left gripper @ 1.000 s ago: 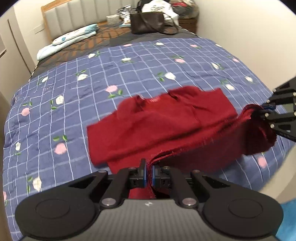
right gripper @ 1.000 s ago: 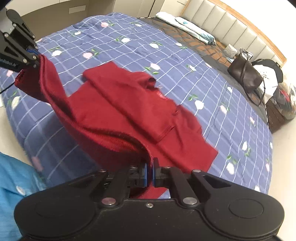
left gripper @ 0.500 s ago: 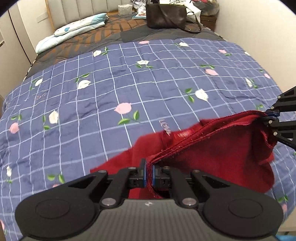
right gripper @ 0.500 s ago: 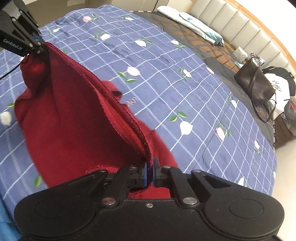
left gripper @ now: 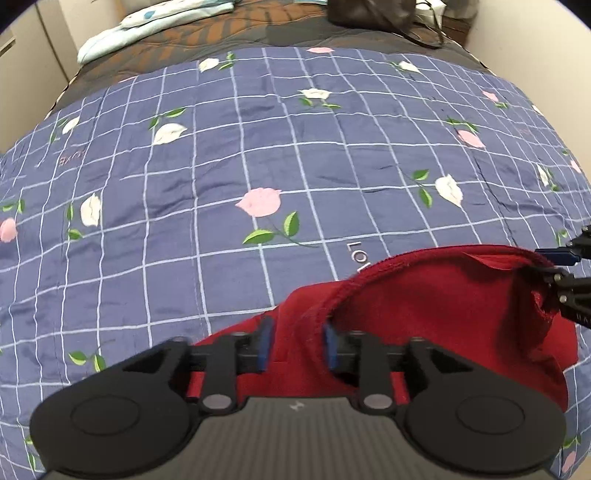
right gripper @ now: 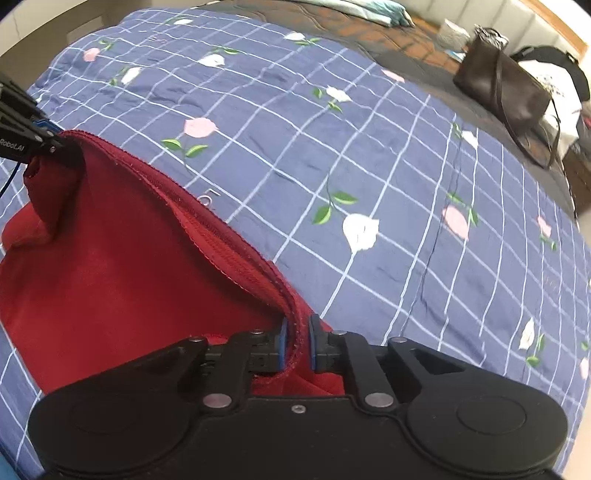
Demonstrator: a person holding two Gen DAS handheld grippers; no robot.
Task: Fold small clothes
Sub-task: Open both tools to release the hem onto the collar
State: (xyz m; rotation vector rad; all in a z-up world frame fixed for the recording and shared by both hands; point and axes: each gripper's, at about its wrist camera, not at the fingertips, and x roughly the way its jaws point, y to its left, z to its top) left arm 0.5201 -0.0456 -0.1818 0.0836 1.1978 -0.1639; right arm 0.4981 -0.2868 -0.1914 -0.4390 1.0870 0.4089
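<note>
The red garment (left gripper: pixel 436 306) lies doubled on the blue checked rose-print quilt (left gripper: pixel 258 155), beside printed letters "LO". Both the left gripper (left gripper: pixel 297 345) and right gripper (right gripper: pixel 295 341) are opening, the garment's hem loose between their jaws. "RoboLAI" shows on the left gripper.

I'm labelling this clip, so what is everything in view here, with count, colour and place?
garment: one, dark red, on the near part of the bed, its hem running between both tongs
quilt: one, blue with a white grid and pink and white flowers, covering most of the bed
dark cover: one, brown and black, beyond the quilt
pillows: light blue and white, count unclear, at the far left of the bed
handbag: one, dark brown, on the far end of the bed
white and black items: count unclear, behind the handbag
left tongs: black with blue pads, jaws opening, hem between them but not pressed
right tongs: black with blue pads, jaws opening, hem between them
</note>
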